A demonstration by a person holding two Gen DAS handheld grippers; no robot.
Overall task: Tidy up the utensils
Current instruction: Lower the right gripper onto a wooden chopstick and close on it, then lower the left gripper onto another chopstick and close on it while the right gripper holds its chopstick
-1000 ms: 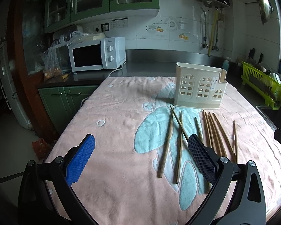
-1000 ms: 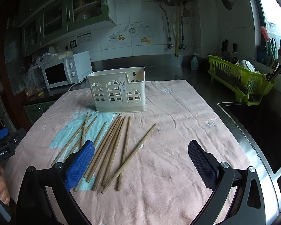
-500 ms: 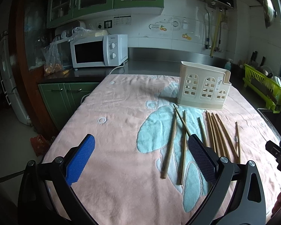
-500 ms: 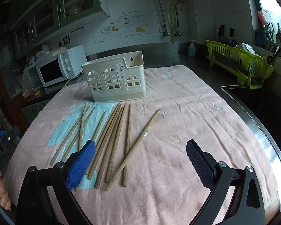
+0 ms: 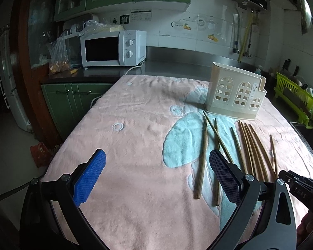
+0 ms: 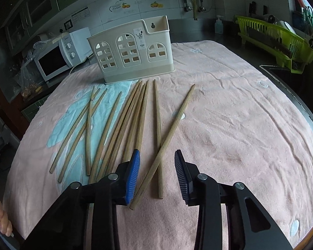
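Observation:
Several wooden chopsticks (image 6: pixel 123 123) lie loose on a pink towel (image 6: pixel 229 114), in front of a cream plastic utensil holder (image 6: pixel 131 52) that stands upright. My right gripper (image 6: pixel 157 177) is low over the towel, half closed, its two pads on either side of the near ends of two crossed chopsticks (image 6: pixel 159 145), not touching them. My left gripper (image 5: pixel 156 179) is wide open and empty above the towel's left part; the chopsticks (image 5: pixel 250 145) and the holder (image 5: pixel 235 93) lie to its right.
A white microwave (image 5: pixel 112 48) stands on the counter at the back left. A green dish rack (image 6: pixel 275 39) stands on the right beside a sink. The towel ends at the table edge near me.
My right gripper has come down and forward over the chopsticks and its jaws have narrowed around two of them. The left gripper has drifted slightly and stays wide open.

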